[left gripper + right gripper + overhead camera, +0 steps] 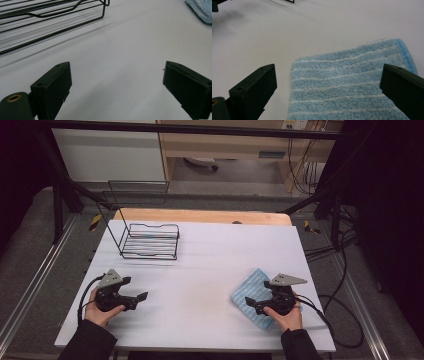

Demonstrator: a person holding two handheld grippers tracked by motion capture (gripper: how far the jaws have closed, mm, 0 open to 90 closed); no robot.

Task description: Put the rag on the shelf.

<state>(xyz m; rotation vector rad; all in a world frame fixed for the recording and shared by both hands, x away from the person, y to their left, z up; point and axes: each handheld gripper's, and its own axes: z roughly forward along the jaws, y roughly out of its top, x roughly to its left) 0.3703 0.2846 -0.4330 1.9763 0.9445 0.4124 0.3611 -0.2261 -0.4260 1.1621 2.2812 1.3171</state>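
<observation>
On the right side of the white table top [200, 270] lies a folded light-blue terry towel with thin white stripes [252, 292], flat, near the front edge. Right gripper [256, 306] sits directly over the towel's near portion, held in the person's right hand [286, 314]. Right gripper view: its two black jaws stand wide apart, nothing between them but the towel [347, 82] lying below; whether the jaws touch the cloth cannot be told.

Left gripper [134, 290] is well apart from the towel, at the left front of the table, held in the left hand [100, 312]. Left gripper view: jaws spread wide over bare table surface [120, 62], clamped on nothing; a corner of the towel [200, 8] shows at upper right.

Black wire rack with a low basket and a tall upright back frame [150, 240] stands at the far left of the table, its wires [50, 20] crossing the top left of the left gripper view. Cables [340, 320] trail off the table's right side.
</observation>
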